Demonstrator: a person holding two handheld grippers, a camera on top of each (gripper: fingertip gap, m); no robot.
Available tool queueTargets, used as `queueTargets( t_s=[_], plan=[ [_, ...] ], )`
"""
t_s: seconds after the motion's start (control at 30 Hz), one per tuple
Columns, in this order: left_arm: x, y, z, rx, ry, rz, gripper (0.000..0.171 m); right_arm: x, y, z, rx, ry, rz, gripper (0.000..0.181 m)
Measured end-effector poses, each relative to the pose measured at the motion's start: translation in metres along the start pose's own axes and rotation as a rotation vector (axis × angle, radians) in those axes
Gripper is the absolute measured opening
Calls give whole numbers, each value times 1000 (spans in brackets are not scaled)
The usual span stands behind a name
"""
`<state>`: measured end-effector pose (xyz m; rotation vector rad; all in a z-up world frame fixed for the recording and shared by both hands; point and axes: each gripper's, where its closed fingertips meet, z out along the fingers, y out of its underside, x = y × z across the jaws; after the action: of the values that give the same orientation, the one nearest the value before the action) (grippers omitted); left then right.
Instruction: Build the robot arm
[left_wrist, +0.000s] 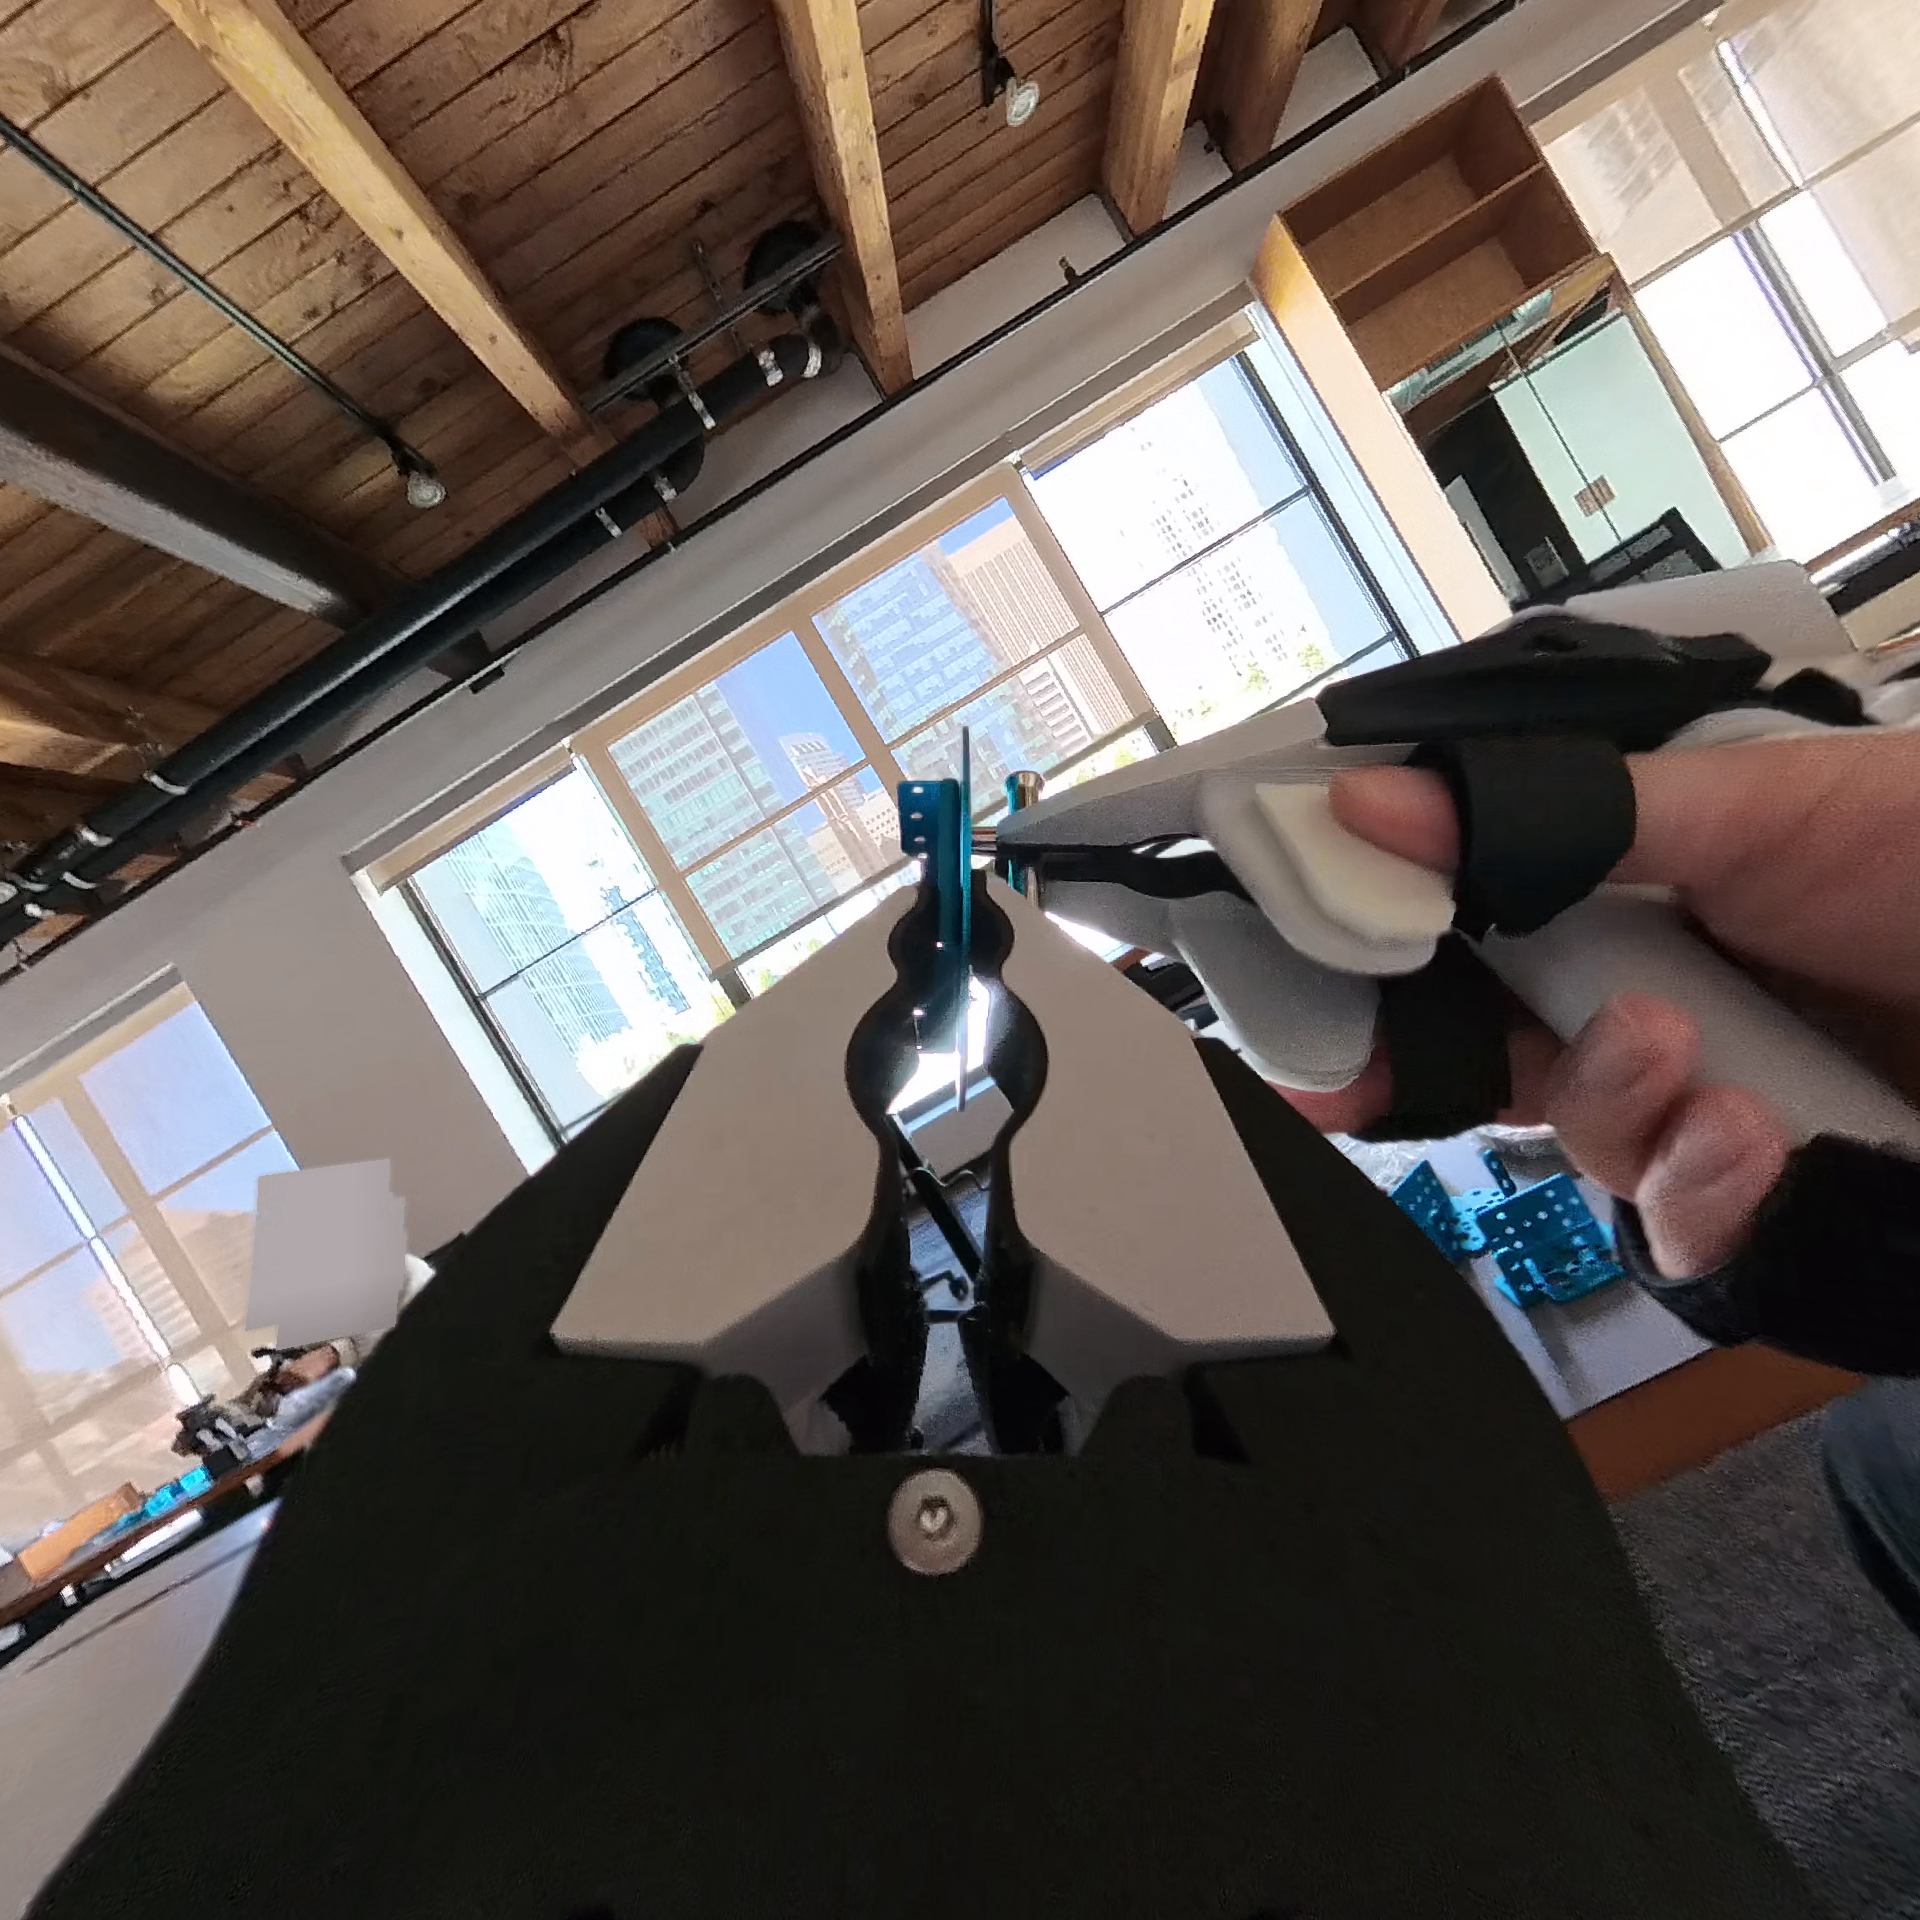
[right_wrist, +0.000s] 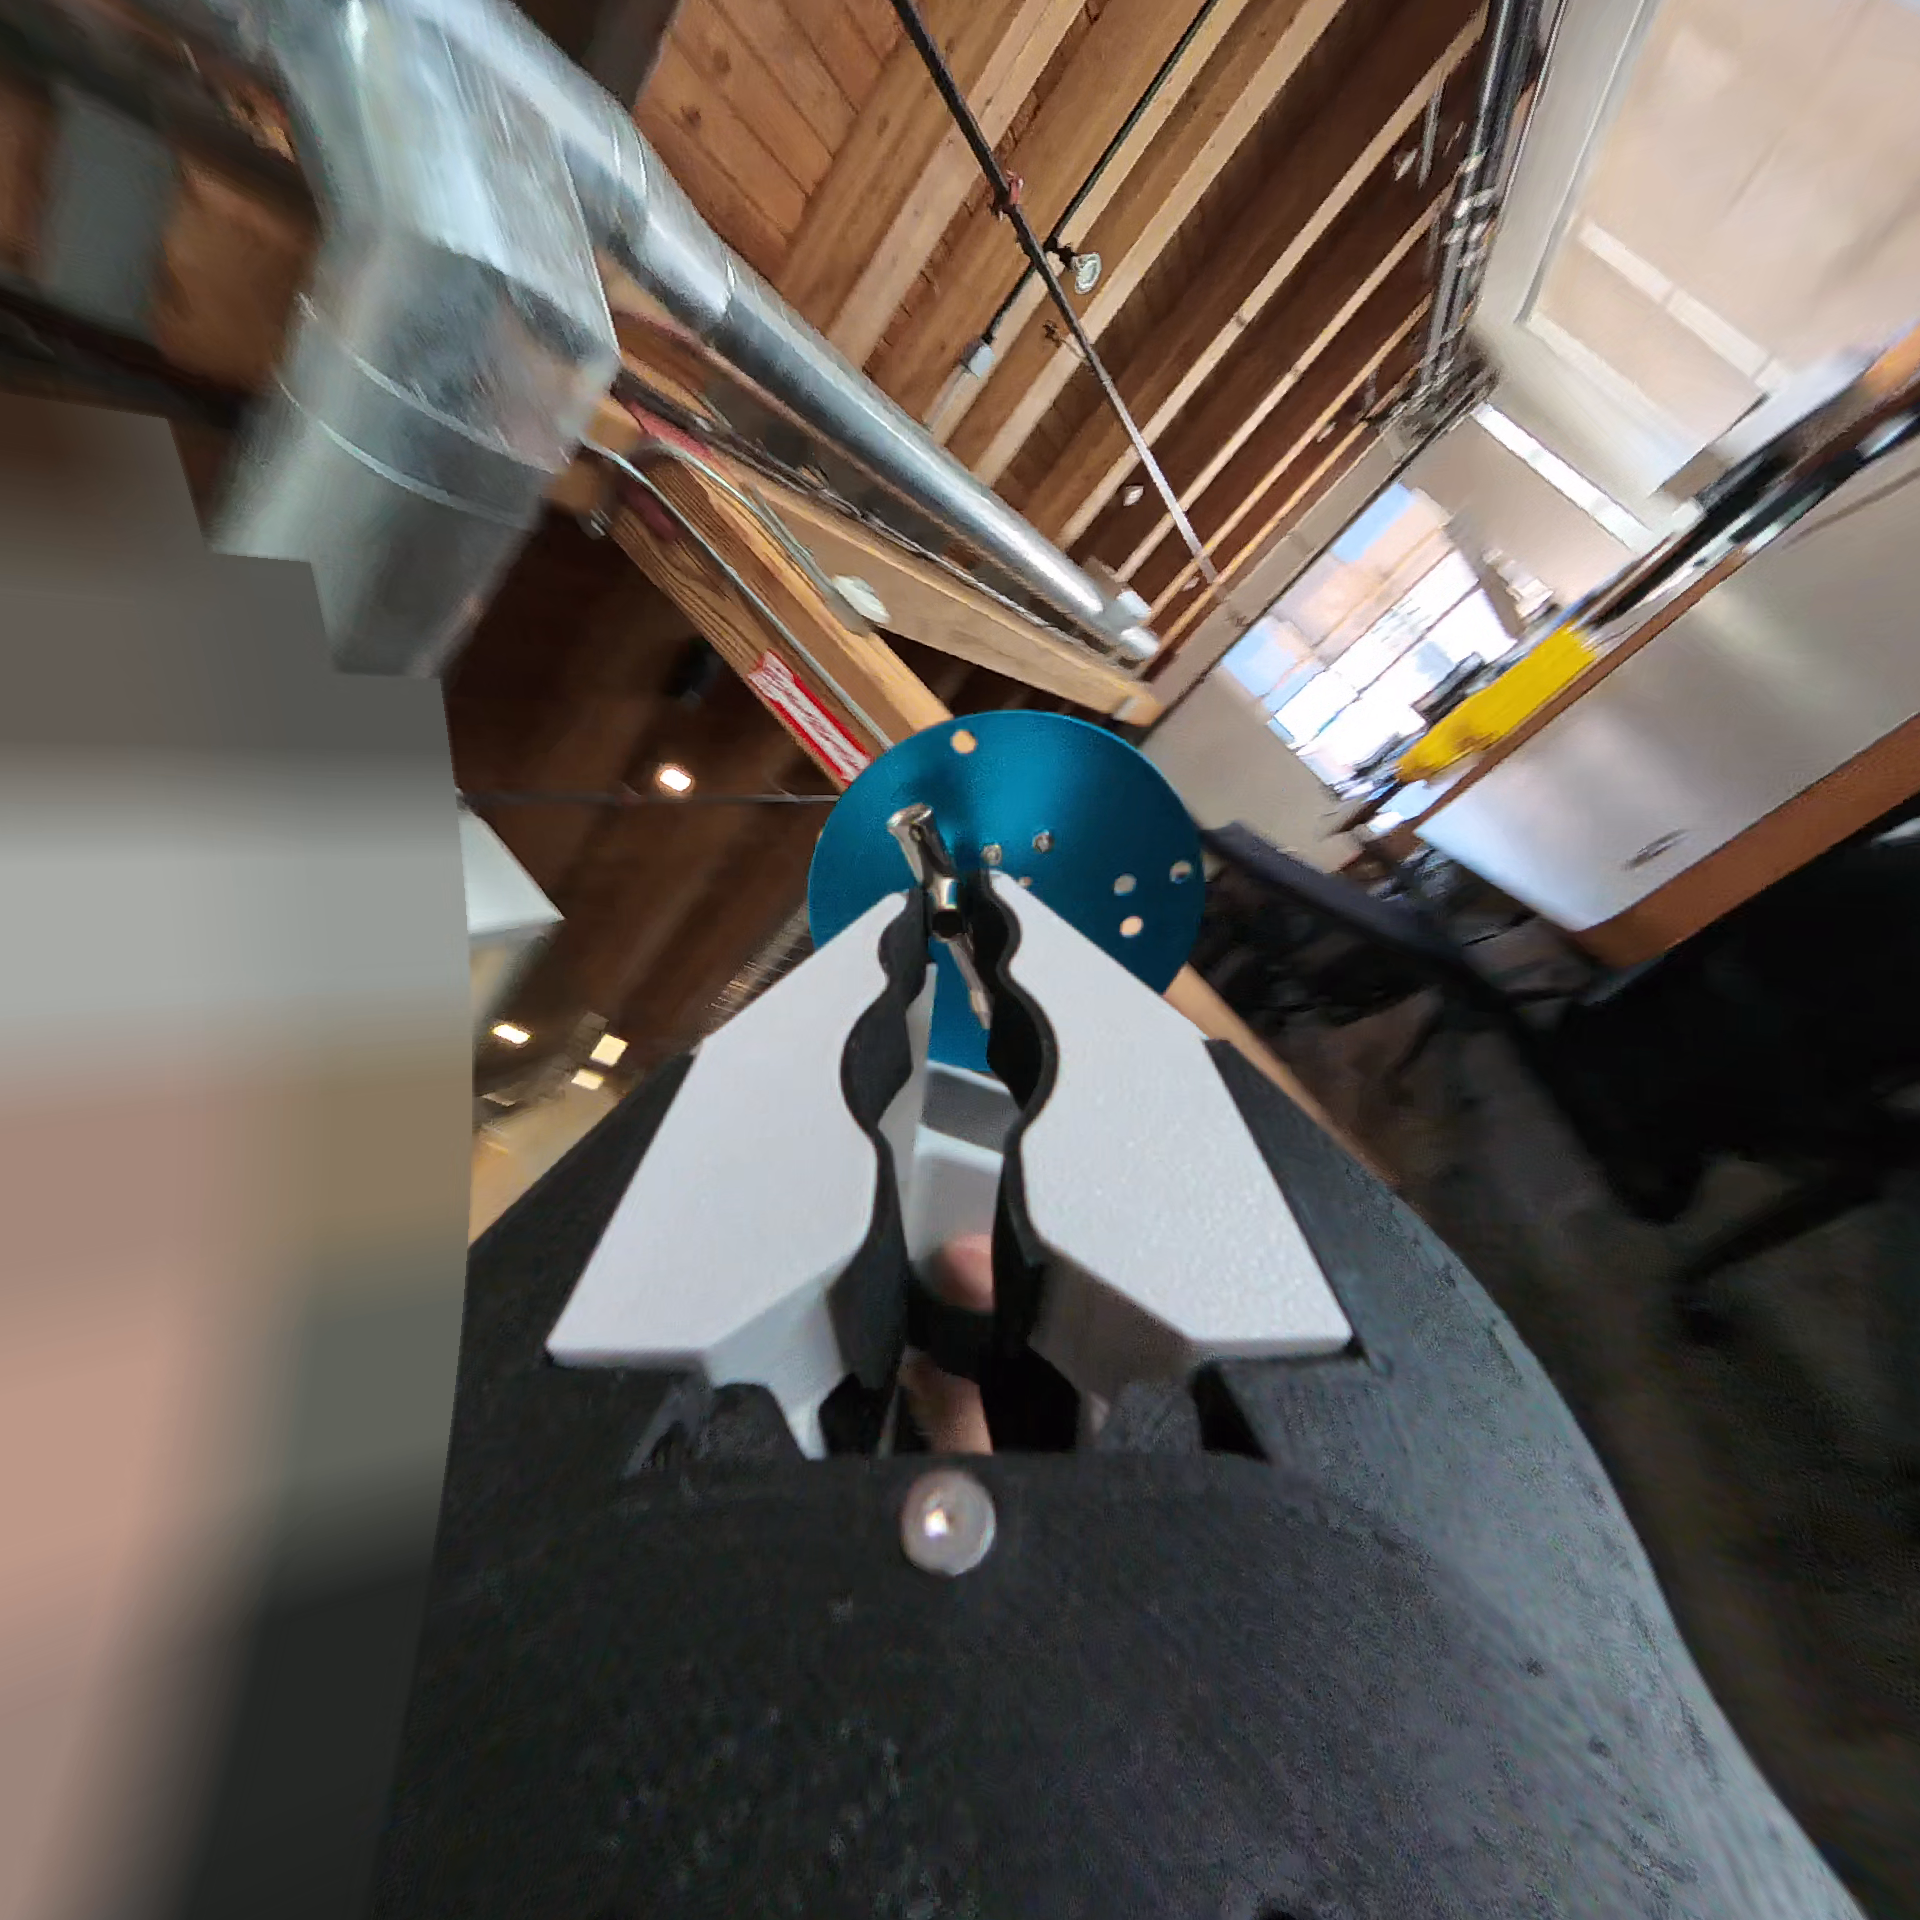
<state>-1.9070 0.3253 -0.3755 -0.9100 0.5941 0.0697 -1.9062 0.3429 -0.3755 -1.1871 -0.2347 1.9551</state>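
Fingers of the left hand-held gripper (left_wrist: 948, 914) pinch a blue perforated disc (left_wrist: 948, 883) edge-on, held in the air. Right hand-held gripper (right_wrist: 954, 914), closed narrow on a small metal bolt (right_wrist: 940, 883), sits just beside the disc's face, bolt lying across it

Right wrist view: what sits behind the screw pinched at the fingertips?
A blue round plate with small holes stands right behind the silver screw held by the right gripper. Its lower part is covered by the white fingers; whether screw and plate touch is unclear.
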Motion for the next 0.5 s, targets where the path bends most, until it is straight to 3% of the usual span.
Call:
queueTargets(
  t_s=[0.23, 0.3, 0.43, 0.5],
  plan=[
    [2, 3, -6, 38, 10, 168, 3, 3, 8, -1, 88, -187, 688, 8],
    [3, 7, -6, 20, 13, 205, 3, 8, 9, -3, 112, -170, 687, 8],
    [6, 6, -5, 15, -6, 252, 3, 9, 5, -6, 126, -111, 458, 6],
    [5, 1, -5, 33, -11, 250, 3, 4, 5, -5, 120, -130, 455, 6]
  ],
)
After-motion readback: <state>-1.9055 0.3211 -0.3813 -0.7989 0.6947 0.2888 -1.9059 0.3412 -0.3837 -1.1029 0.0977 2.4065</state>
